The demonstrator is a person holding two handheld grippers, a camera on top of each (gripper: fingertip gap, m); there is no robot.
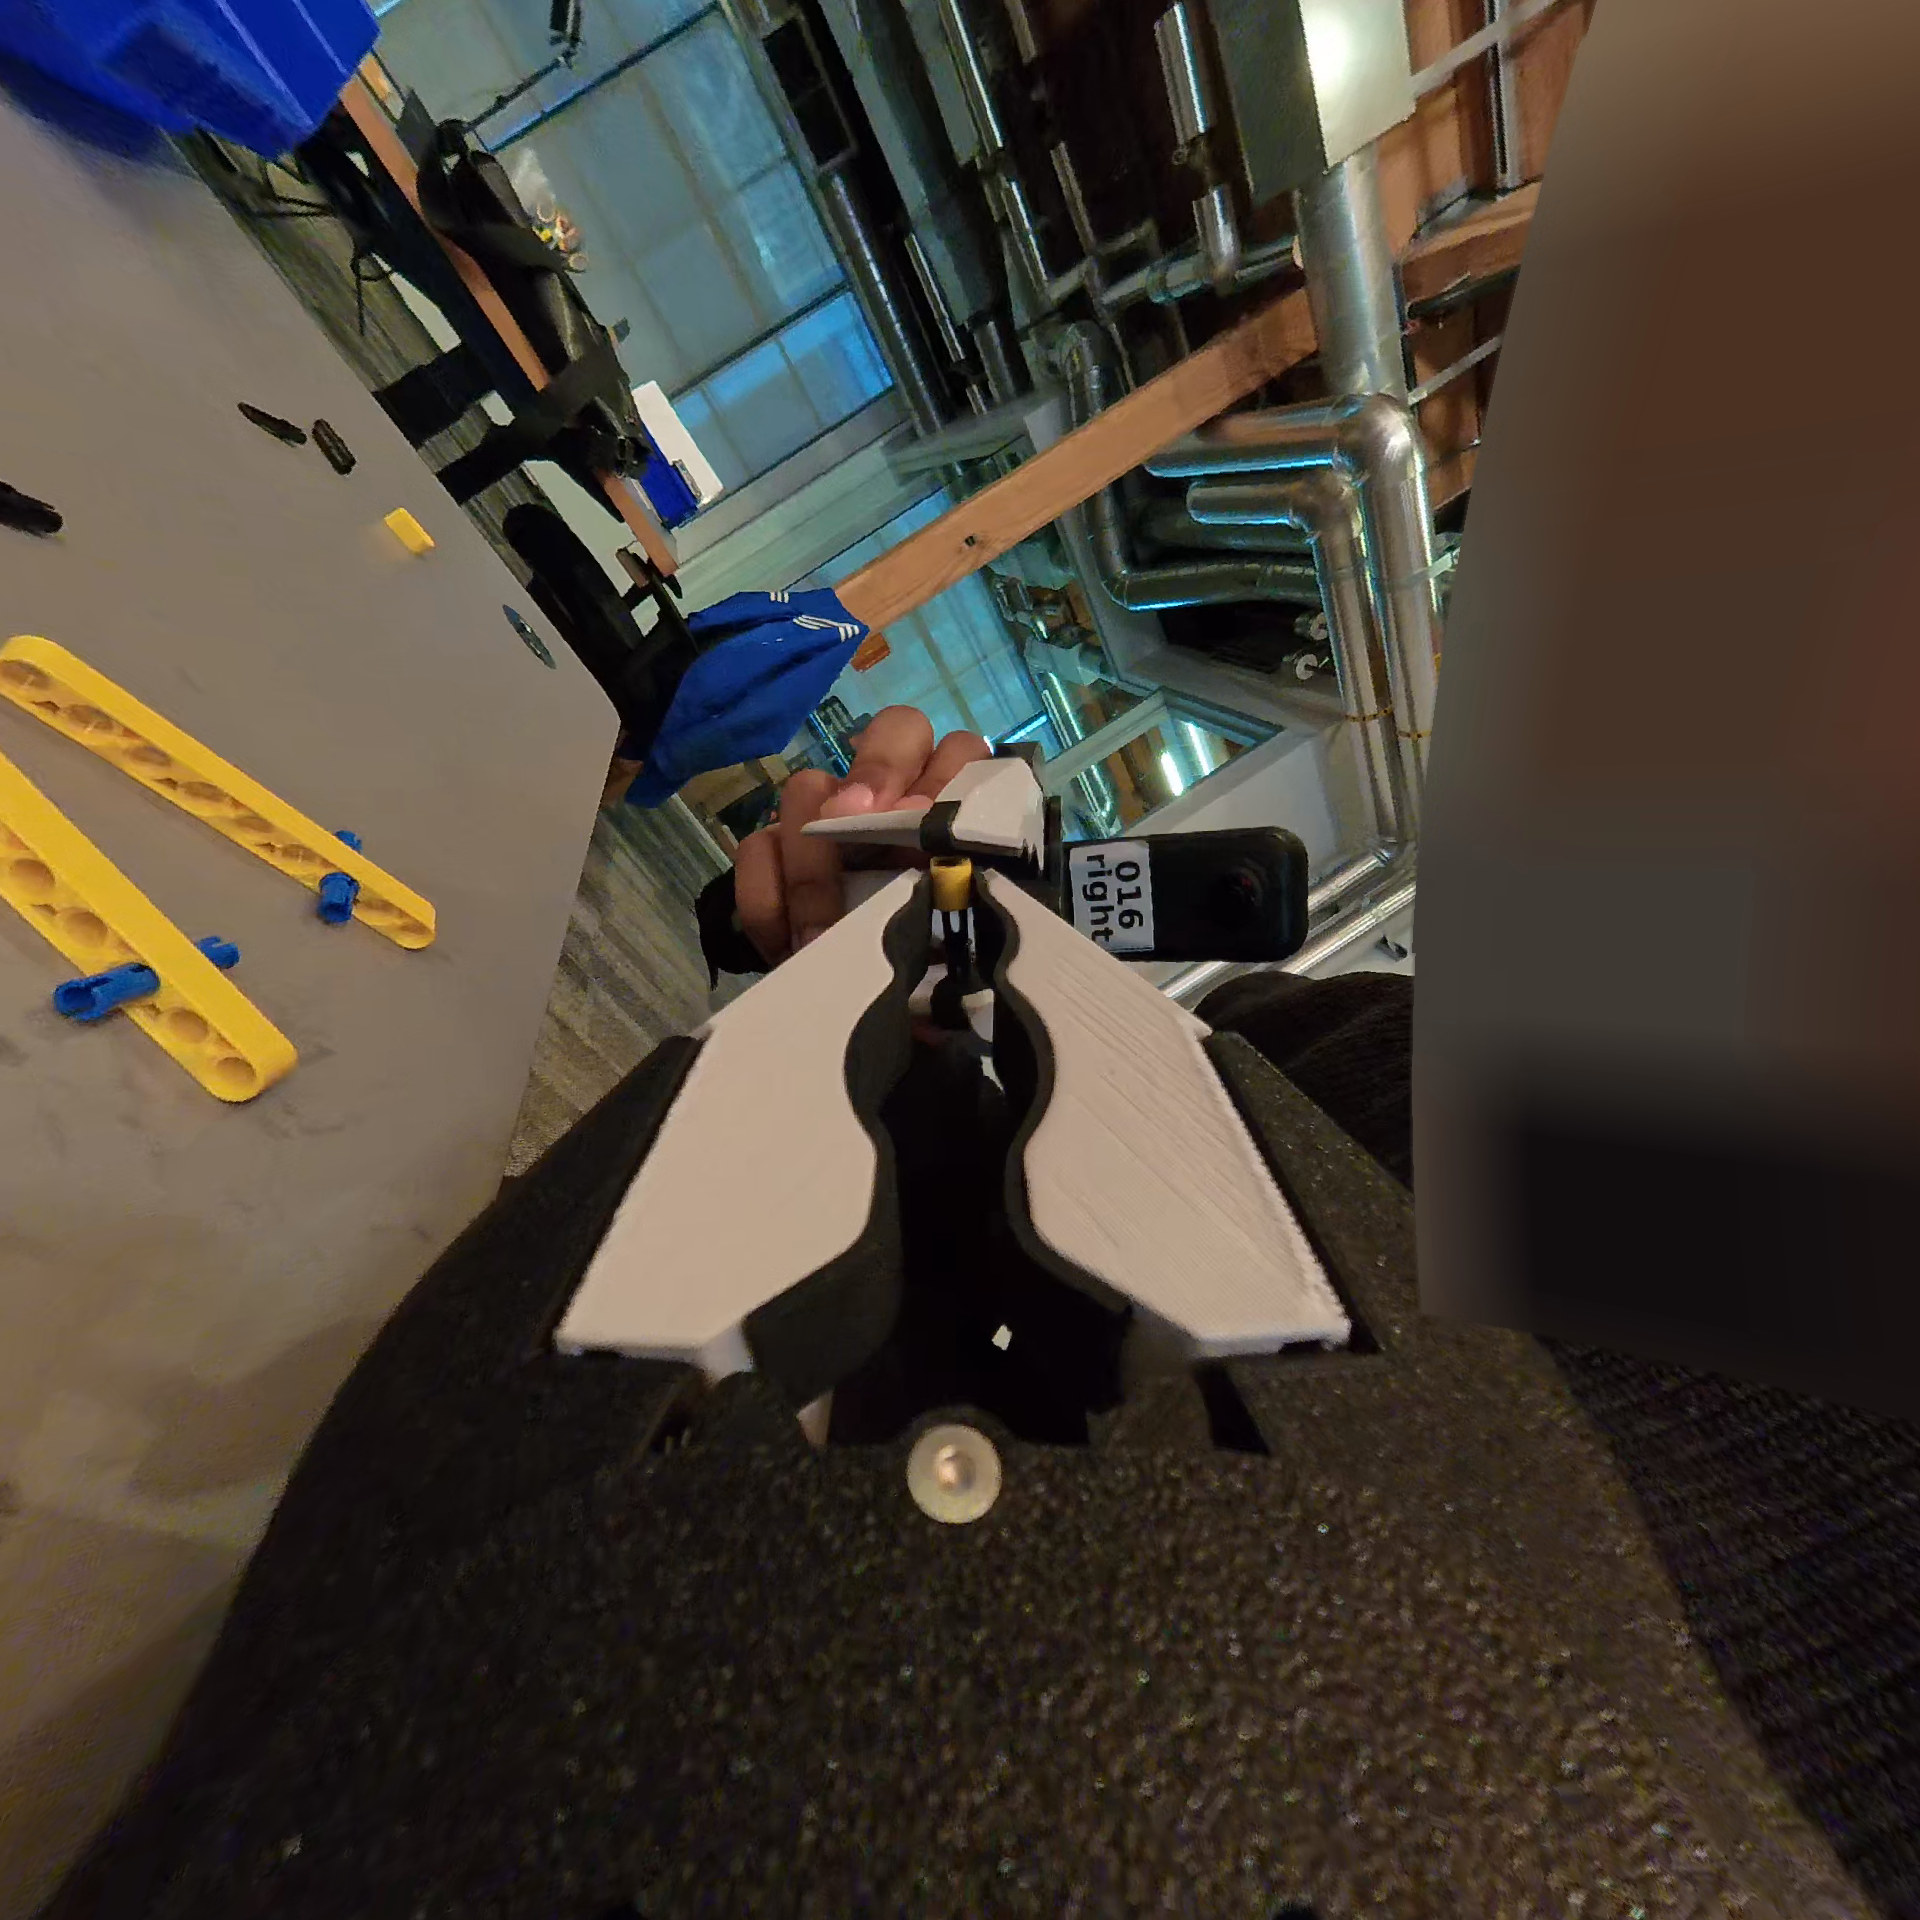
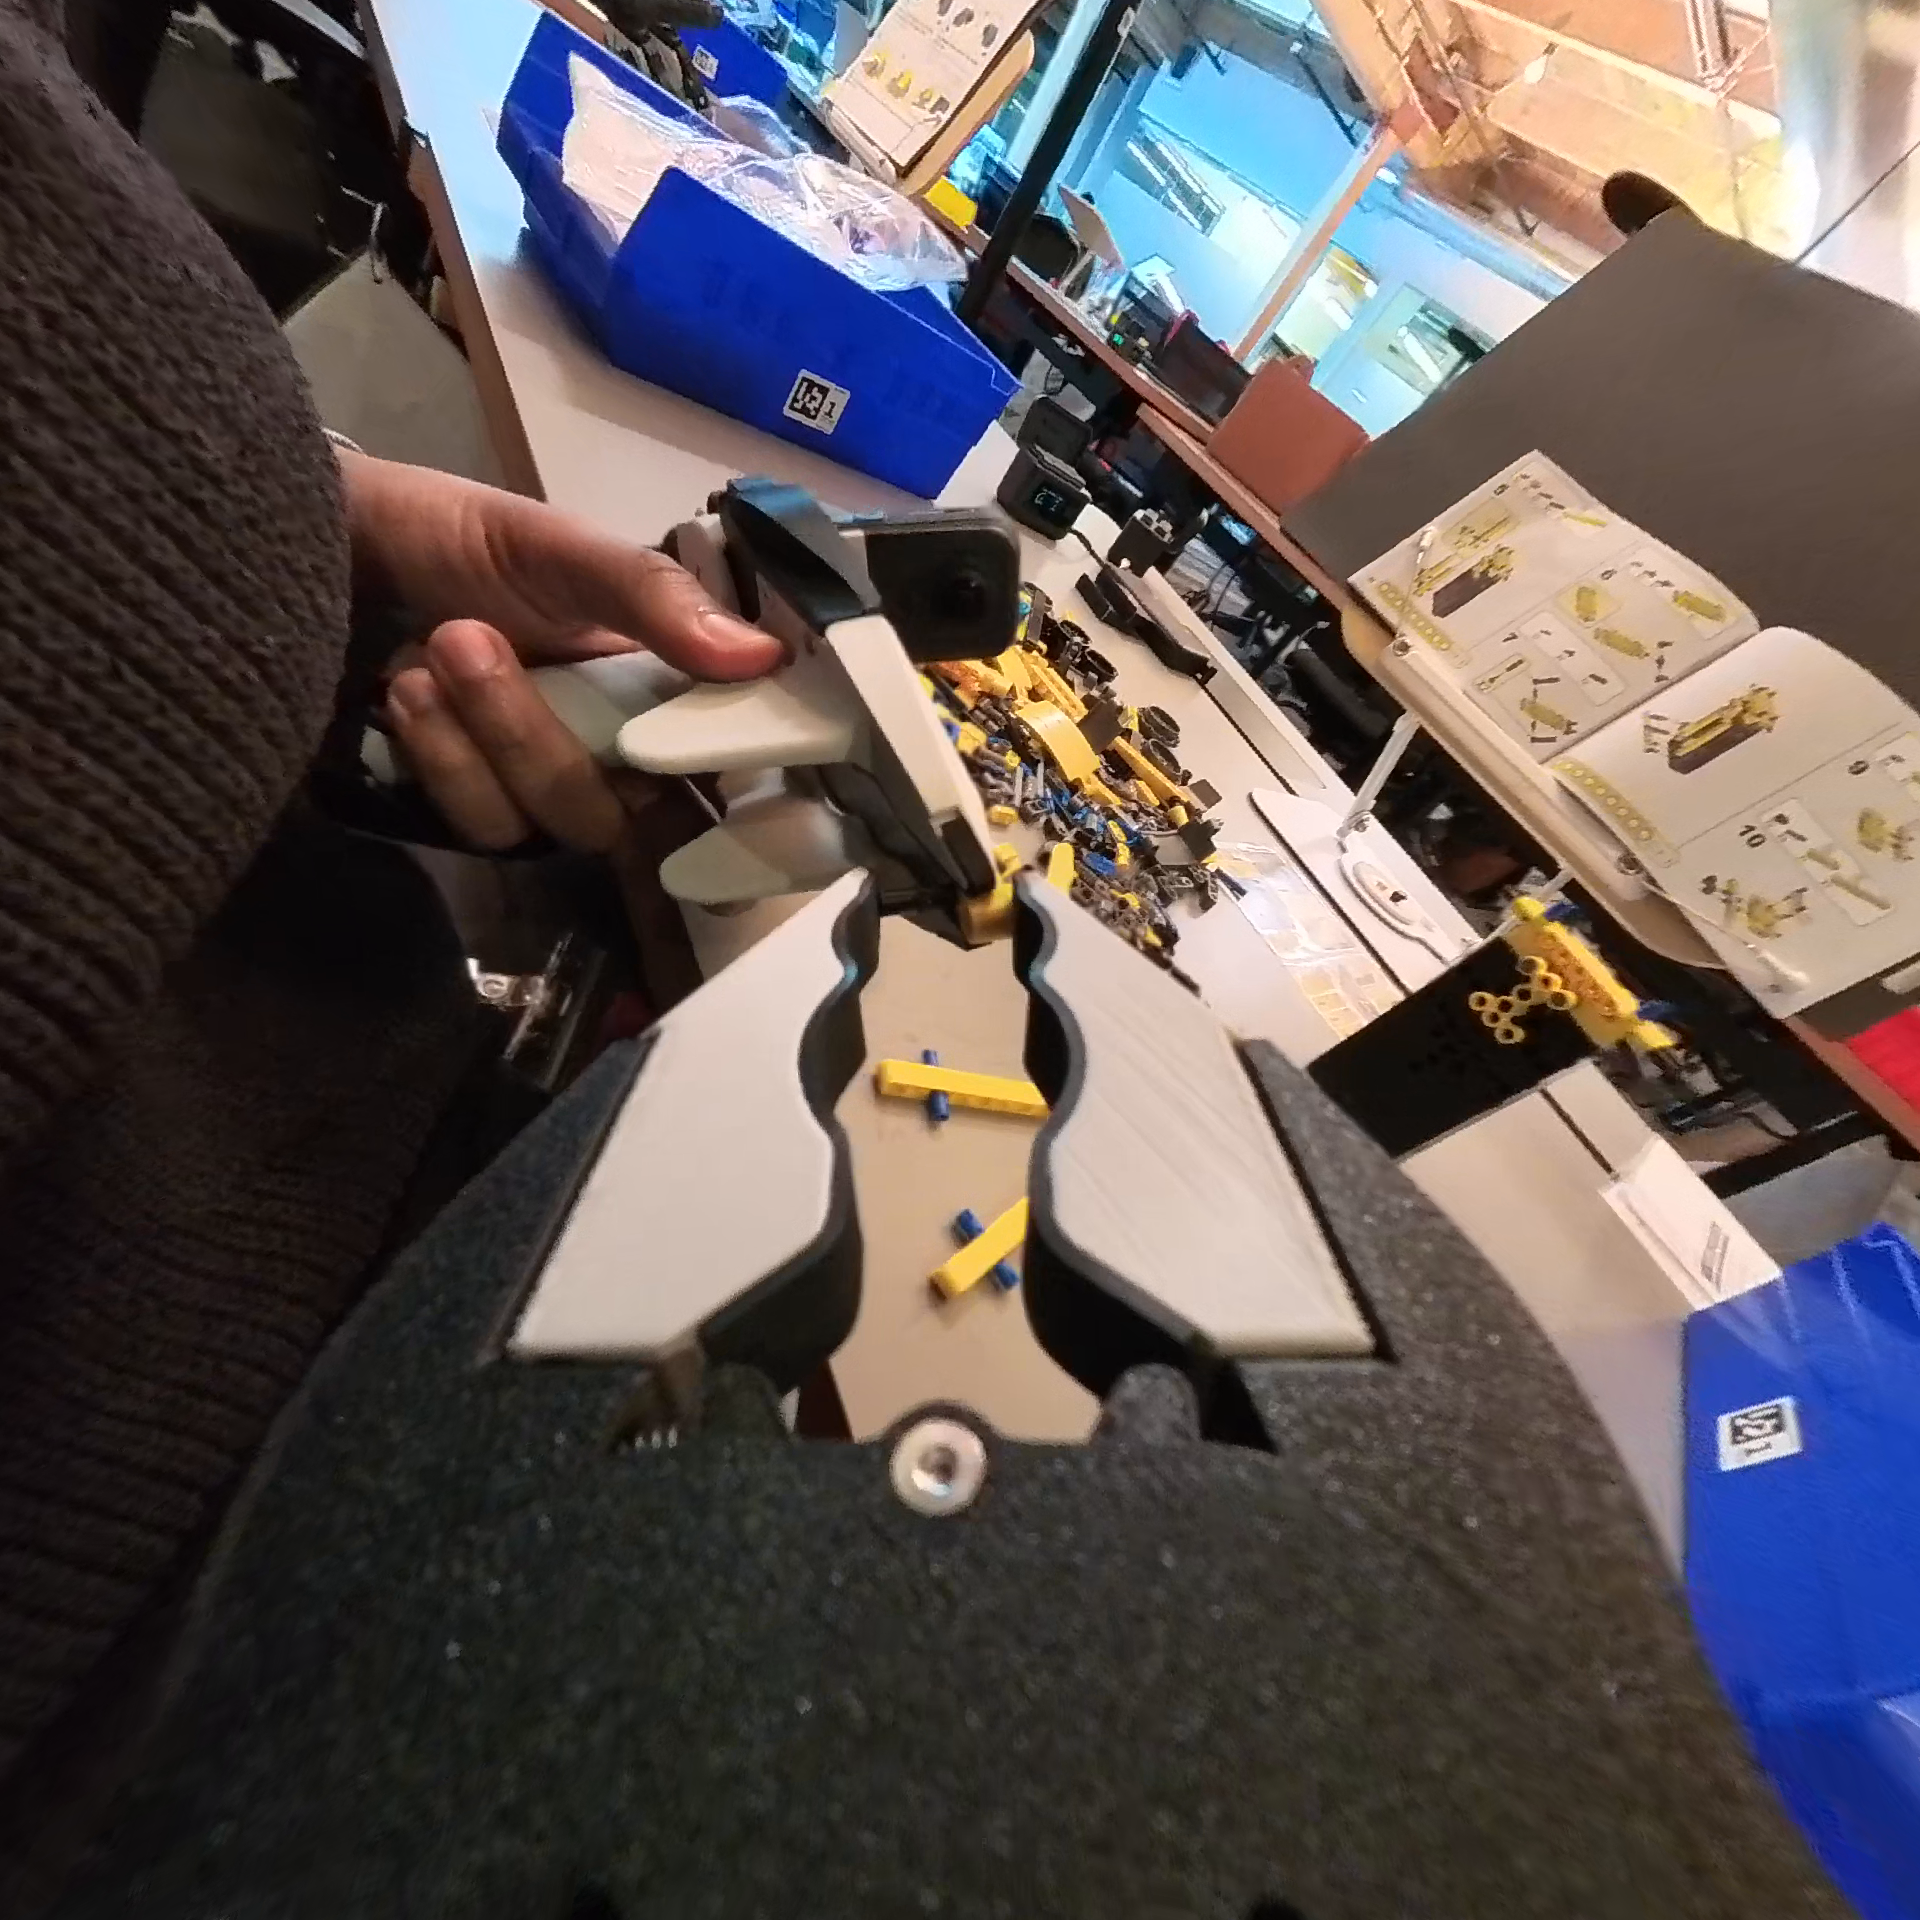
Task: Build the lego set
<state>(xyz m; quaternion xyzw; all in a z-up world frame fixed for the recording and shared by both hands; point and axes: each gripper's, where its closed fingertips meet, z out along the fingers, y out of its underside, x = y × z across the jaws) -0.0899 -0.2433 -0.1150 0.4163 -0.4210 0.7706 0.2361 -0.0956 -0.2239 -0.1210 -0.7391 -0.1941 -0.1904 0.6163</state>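
Note:
My left gripper [image 1: 951, 909] is shut on a small yellow piece [image 1: 949, 883] with a black pin in it, held in the air off the table's edge. In the right wrist view the left gripper [image 2: 977, 868] comes in from the upper left with that yellow piece [image 2: 987, 909] at its tip. My right gripper [image 2: 942, 894] is open, its fingertips on either side of the piece, the right tip very close to it. It faces the left gripper head-on in the left wrist view [image 1: 971, 831]. A hand [image 2: 540, 644] holds the left gripper.
Two yellow beams [image 1: 208, 790] [image 1: 125, 935] with blue pins [image 1: 338, 894] lie on the grey table [image 1: 260, 1195]. A pile of loose parts [image 2: 1091, 769], blue bins [image 2: 790, 301] [image 2: 1808, 1507], an open instruction booklet [image 2: 1621, 707] and a black stand with a yellow assembly [image 2: 1527, 987] are around. My two grippers' fingertips are within a few centimetres of each other.

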